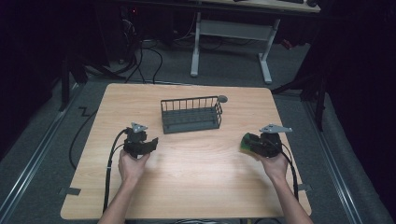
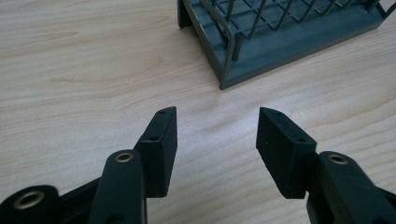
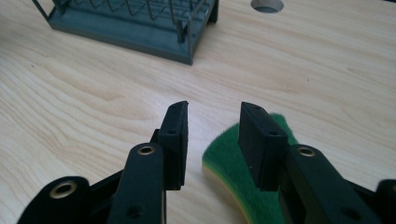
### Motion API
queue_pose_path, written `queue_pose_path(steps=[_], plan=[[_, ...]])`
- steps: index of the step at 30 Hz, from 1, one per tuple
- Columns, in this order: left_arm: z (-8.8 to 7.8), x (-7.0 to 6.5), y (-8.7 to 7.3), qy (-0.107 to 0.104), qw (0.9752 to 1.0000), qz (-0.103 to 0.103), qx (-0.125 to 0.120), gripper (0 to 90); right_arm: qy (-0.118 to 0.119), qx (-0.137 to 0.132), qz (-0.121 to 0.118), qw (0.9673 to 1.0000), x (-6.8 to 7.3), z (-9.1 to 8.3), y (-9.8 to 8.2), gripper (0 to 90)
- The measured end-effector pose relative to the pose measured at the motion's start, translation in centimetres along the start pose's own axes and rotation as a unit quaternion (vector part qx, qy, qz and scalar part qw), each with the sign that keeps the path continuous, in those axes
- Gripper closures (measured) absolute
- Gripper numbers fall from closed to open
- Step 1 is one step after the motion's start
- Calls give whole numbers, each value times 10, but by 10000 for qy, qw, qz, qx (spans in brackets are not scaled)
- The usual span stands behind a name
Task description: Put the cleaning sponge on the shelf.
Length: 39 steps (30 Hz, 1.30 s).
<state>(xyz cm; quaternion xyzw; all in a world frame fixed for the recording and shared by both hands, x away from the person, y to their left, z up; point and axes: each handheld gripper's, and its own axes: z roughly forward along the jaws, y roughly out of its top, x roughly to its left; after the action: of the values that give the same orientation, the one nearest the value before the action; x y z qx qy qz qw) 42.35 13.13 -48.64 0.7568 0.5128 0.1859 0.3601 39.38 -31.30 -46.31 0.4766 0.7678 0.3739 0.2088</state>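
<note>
Flanking one wire basket (image 1: 190, 114): two grippers, left (image 2: 217, 130) and right (image 3: 212, 123), jaws released, one green sponge (image 3: 233, 172).

The high view looks forward and down from above the person's side onto the whole wooden table (image 1: 187, 186), with floor and a further desk beyond. The left gripper view rides low and close to the tabletop, facing along its jaws toward a corner of the dark wire basket (image 2: 261, 42). The right gripper view sits equally low, facing the basket's other end (image 3: 140, 28) and what seems to be a hole in the tabletop (image 3: 267, 4). All three views share the basket (image 1: 190, 114).
</note>
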Motion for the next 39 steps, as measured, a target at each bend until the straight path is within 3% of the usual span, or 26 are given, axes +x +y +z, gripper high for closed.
queue_pose_path(steps=[11,15,22,24,32,34,35,39], plan=[[11,-3,27,23,10000,20,-59,495,135,-40,151,9998,-1,22,26,620],[15,0,28,-28,9998,-159,-113,496,143,-16,188,9997,1,30,32,613],[19,3,29,-23,9996,-274,-114,505,102,111,186,9997,2,48,43,609],[21,5,28,6,9996,-286,-89,513,145,156,274,9994,1,57,46,609],[26,3,29,7,9994,-308,-126,534,112,319,207,9992,5,76,51,610],[30,4,31,-25,9994,-342,21,536,140,345,211,9991,7,79,53,610],[32,2,33,-8,9997,-245,52,534,139,365,197,9990,8,81,54,610],[35,-4,40,1,9998,-195,46,539,134,416,132,9990,14,87,62,615]])
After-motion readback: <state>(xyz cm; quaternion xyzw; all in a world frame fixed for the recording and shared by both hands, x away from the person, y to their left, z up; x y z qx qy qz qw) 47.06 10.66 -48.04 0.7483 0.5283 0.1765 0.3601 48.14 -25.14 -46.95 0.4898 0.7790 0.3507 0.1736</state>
